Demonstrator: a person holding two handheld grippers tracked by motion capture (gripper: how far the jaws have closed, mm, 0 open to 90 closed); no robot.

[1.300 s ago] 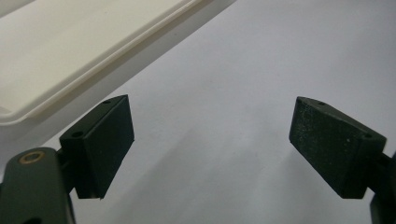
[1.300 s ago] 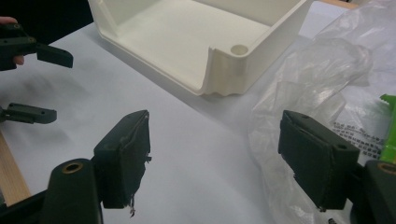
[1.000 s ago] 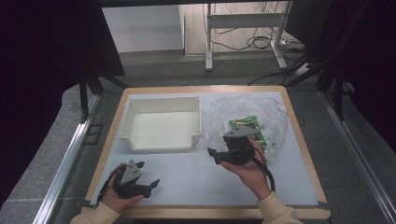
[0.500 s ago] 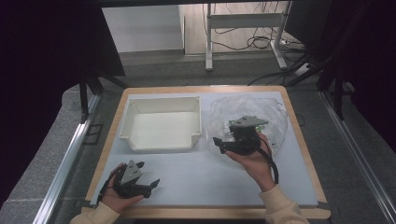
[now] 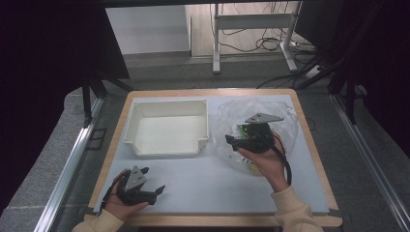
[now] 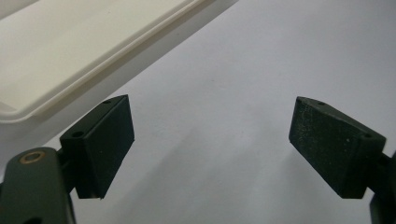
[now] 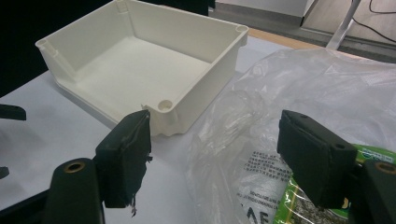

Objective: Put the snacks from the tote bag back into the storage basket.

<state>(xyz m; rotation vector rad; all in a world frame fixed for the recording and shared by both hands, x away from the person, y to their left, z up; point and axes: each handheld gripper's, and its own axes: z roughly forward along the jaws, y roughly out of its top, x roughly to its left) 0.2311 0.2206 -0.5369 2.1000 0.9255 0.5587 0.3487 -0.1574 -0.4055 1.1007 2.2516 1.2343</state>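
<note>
Now our right gripper (image 5: pixel 231 140) has moved forward over the clear plastic bag (image 7: pixel 299 93), jaws wide and empty, the green packet (image 7: pixel 299 205) just beneath them. We judge a grab is next, while our left gripper (image 5: pixel 157 191), open and empty, stays put near us.

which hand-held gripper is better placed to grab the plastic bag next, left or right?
Right. The right hand-held gripper is open directly over the clear plastic bag, beside the white tray. The left hand-held gripper is open too, but sits at the near table edge, far from the bag.
</note>
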